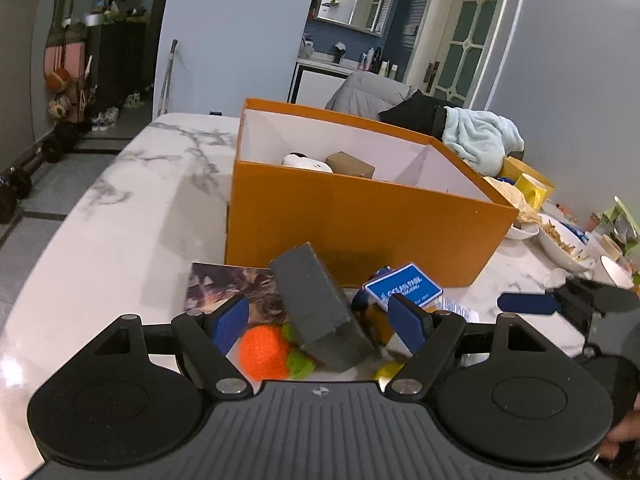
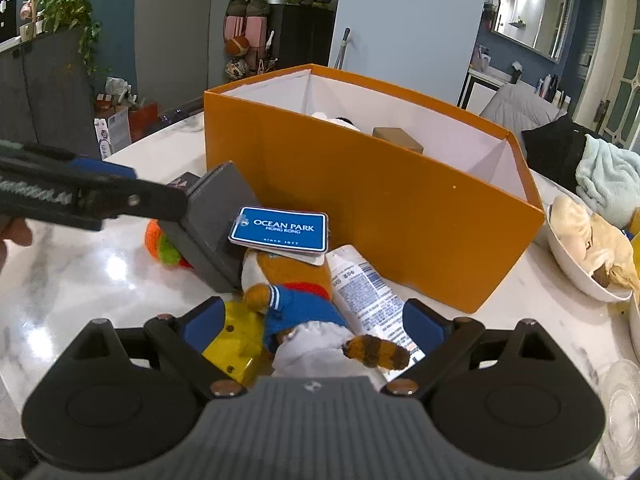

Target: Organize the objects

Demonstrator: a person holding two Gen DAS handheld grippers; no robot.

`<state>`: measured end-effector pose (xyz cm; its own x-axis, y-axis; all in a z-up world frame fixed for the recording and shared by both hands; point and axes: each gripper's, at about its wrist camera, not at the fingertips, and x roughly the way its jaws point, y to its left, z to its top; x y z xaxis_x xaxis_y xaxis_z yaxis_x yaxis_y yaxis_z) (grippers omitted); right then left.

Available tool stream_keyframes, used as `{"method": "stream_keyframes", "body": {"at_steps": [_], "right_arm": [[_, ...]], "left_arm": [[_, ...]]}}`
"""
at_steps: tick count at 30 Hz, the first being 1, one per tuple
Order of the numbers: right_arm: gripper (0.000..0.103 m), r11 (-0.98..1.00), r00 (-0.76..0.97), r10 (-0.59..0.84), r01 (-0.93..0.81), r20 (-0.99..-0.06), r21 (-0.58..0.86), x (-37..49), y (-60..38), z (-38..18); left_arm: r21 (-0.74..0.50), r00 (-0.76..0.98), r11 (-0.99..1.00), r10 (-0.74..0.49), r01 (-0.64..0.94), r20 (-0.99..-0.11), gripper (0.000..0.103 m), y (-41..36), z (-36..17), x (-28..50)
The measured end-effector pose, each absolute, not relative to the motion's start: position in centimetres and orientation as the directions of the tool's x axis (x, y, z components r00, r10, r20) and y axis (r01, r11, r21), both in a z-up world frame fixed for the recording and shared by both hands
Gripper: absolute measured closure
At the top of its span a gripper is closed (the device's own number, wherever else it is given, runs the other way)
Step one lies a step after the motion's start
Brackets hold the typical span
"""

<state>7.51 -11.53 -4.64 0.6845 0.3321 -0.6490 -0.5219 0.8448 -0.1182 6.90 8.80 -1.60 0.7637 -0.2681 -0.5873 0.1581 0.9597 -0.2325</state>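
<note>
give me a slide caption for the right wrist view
Open right gripper over a plush toy beside the orange box on a marble table.

On the table [image 1: 100,240] an open box [image 2: 360,184] stands behind a small heap of things, with a small carton [image 2: 398,139] lying inside it. In the heap a block [image 2: 212,232] leans tilted over a pom-pom toy [image 1: 264,350], to its right lies a plush animal [image 2: 296,304] (its tag [image 2: 280,230] rests against the block), and a tube [image 2: 368,292] lies right of the plush, near the box wall. 1 bowl [image 2: 576,264] sits right of the box.
</note>
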Motion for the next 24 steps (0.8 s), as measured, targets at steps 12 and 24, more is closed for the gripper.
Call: {"method": "stream_keyframes", "body": {"at_steps": [12,24], "right_arm": [[0.008,0.830,0.684,0.344,-0.542,-0.644,-0.132,8.4,-10.9,-5.4],[0.030,0.822,0.670,0.384,-0.561,-0.635,-0.095,9.7,-10.5,-6.2]], "left_arm": [[-0.385,0.723,0.915,-0.347,0.122,-0.597,0.016,8.7,-3.3,9.1],[-0.446,0.701,0.890,-0.376,0.092,-0.606,0.042,8.5,-4.3,10.4]]}}
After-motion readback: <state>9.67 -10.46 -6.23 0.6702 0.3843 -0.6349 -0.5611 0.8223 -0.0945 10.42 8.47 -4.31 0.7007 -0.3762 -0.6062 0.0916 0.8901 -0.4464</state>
